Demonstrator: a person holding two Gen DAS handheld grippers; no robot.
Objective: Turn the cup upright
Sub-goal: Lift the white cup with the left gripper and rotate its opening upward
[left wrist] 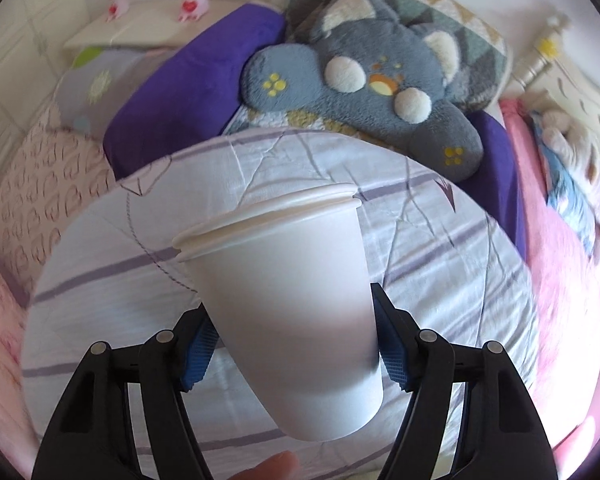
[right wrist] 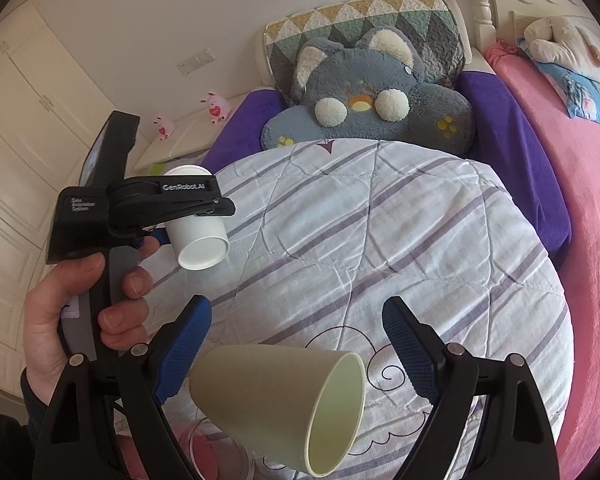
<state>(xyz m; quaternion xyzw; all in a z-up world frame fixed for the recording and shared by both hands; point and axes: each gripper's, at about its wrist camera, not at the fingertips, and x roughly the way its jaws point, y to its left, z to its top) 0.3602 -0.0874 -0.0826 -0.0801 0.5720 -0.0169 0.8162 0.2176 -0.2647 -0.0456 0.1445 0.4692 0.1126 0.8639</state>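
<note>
Above striped quilt [right wrist: 380, 240], left claw [left wrist: 296, 344] pinching nested white cups [left wrist: 284, 280], right claw [right wrist: 296, 344] spread around tipped cream cup [right wrist: 276, 400]

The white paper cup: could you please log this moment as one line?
left gripper: shut on white paper cup, lifted | right gripper: open | cream cup: on its side

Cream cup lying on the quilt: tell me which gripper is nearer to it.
Right. The right gripper is open with its fingers on either side of the cream cup, not touching it. The left gripper is farther up the quilt, shut on the white cup.
</note>
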